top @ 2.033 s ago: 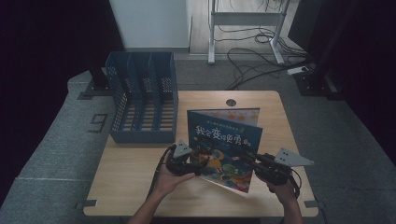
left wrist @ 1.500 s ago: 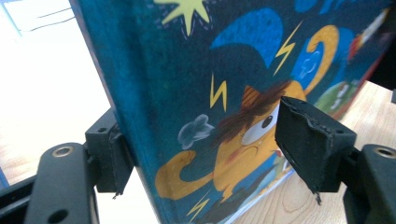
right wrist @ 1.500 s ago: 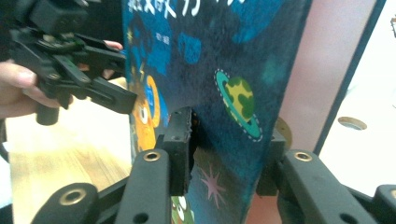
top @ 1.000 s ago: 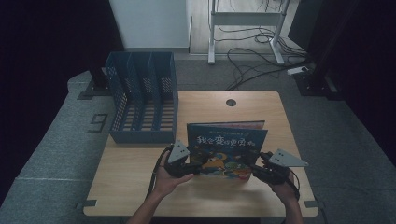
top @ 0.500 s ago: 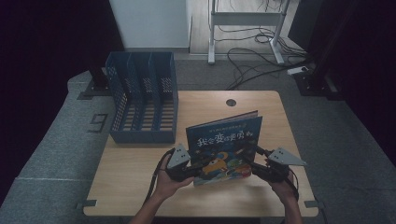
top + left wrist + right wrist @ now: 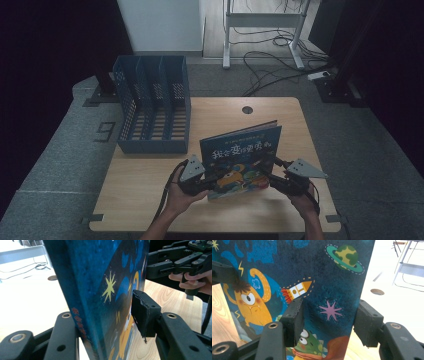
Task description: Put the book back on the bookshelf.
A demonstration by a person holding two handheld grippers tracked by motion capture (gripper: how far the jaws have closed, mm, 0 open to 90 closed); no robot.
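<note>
Table [image 6: 150,175]: both tools seemingly clamp book [image 6: 240,150]

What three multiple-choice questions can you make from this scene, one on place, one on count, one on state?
1. Where does the blue file rack stand on the table?
A. far left
B. near right
C. centre

2. How many grippers clamp the picture book?
A. none
B. one
C. two

3. How is the book posed?
A. flat
B. raised on edge
C. slotted in the rack

Answers: 1 A, the rack sits at the far left corner. 2 C, the left gripper and right gripper each pinch a side. 3 B, its cover faces the person.
</note>
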